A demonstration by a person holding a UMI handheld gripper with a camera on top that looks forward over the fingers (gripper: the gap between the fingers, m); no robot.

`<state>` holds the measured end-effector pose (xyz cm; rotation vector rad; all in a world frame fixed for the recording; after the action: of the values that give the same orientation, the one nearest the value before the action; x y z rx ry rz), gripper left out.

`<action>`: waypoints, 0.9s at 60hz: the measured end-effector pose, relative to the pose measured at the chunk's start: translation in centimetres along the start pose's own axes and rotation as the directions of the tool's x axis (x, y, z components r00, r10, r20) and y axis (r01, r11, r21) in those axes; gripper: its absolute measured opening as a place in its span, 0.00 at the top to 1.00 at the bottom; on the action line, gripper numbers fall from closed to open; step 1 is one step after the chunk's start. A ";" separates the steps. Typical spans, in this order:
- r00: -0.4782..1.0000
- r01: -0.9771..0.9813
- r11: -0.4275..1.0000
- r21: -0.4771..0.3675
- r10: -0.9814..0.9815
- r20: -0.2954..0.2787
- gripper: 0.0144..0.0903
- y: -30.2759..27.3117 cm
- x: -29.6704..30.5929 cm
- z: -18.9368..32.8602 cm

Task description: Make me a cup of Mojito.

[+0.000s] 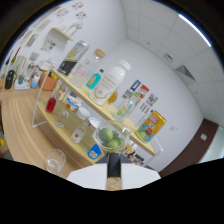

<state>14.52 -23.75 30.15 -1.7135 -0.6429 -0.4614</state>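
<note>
A clear plastic cup (110, 137) with green lime pieces (106, 134) in it hangs in the middle of the tilted view, in front of the shelves. Below it a dark narrow piece (114, 166) runs down to a small amber-coloured thing (113, 183) over a white surface (85, 179). My gripper's fingers are lost in the black area below, so I cannot make out how they stand around the cup. An empty clear glass (55, 161) stands on the wooden counter (20, 120) to the left of the cup.
A two-level wire shelf (75, 90) carries a white bottle (114, 76), a blue-labelled bottle (94, 80), a silver pouch (74, 57), a colourful can (151, 125) and a red glass (51, 105). A white wall with posters stands behind.
</note>
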 end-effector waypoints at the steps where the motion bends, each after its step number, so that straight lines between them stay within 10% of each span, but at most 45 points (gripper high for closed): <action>1: 0.999 -0.055 0.998 -0.008 0.055 0.002 0.98 0.5 0.4 -0.1; 14: 0.835 -0.533 0.822 -0.198 0.549 0.031 0.98 12.1 0.2 0.9; 32: 0.710 -0.617 0.656 -0.436 0.702 0.052 0.99 25.6 -6.3 3.2; 54: 0.721 -0.582 0.659 -0.476 0.689 0.073 0.96 30.2 -9.0 3.4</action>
<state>26.71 -26.86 1.06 -2.2979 -0.0514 0.1516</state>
